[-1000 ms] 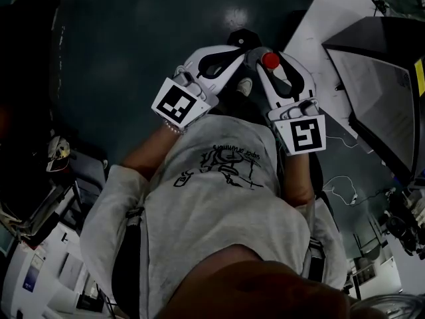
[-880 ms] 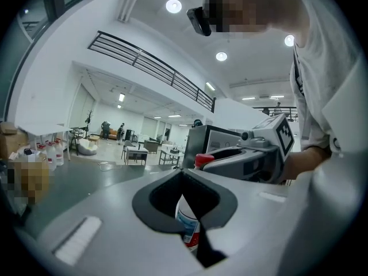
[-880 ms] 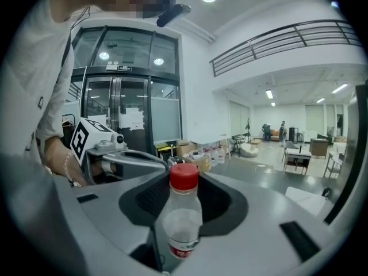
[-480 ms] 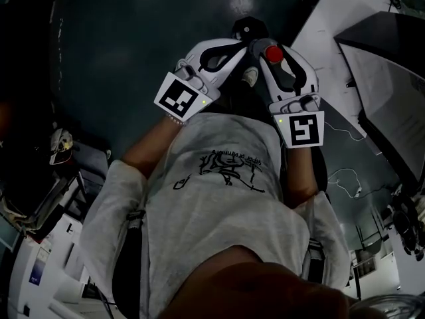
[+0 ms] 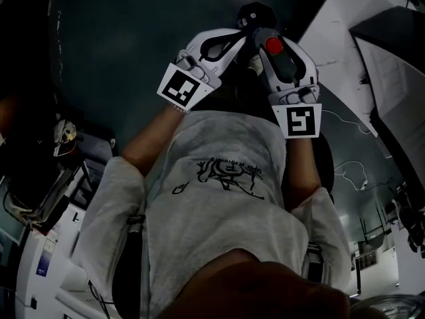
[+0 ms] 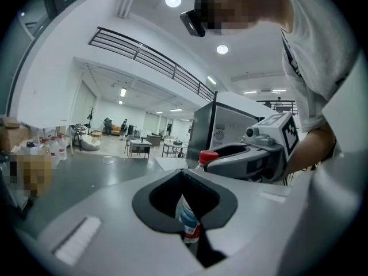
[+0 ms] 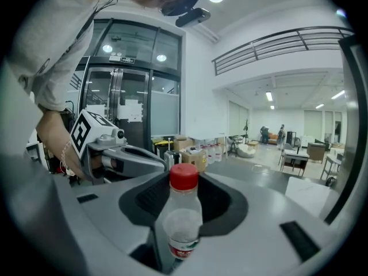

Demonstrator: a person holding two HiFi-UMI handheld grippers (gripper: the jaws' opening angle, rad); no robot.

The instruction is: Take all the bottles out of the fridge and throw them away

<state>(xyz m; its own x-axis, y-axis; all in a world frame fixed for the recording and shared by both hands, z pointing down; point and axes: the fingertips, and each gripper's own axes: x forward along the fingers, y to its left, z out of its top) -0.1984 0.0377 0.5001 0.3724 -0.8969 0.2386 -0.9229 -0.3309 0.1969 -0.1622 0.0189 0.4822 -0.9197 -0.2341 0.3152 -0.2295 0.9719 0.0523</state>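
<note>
A clear plastic bottle (image 7: 183,223) with a red cap (image 5: 273,45) and a red label band stands upright between the jaws of my right gripper (image 5: 261,32), which is shut on it. I hold both grippers close in front of my chest, above a dark floor. My left gripper (image 5: 243,38) lies beside the right one with its tips almost against it. Its fingertips meet and nothing is between them. In the left gripper view the same bottle (image 6: 187,214) shows through the gap in the left jaws, beyond them, held in the right gripper (image 6: 230,157).
A white cabinet with a dark front (image 5: 345,38) stands to the right. A black round object (image 5: 255,12) sits on the floor just beyond the grippers. Equipment (image 5: 63,138) crowds the left side, cables (image 5: 352,171) trail at the right, and boxes and jugs (image 7: 201,154) stand farther off.
Both grippers have sunk together toward the floor and shifted toward the top of the head view. The bottle stays in the right gripper.
</note>
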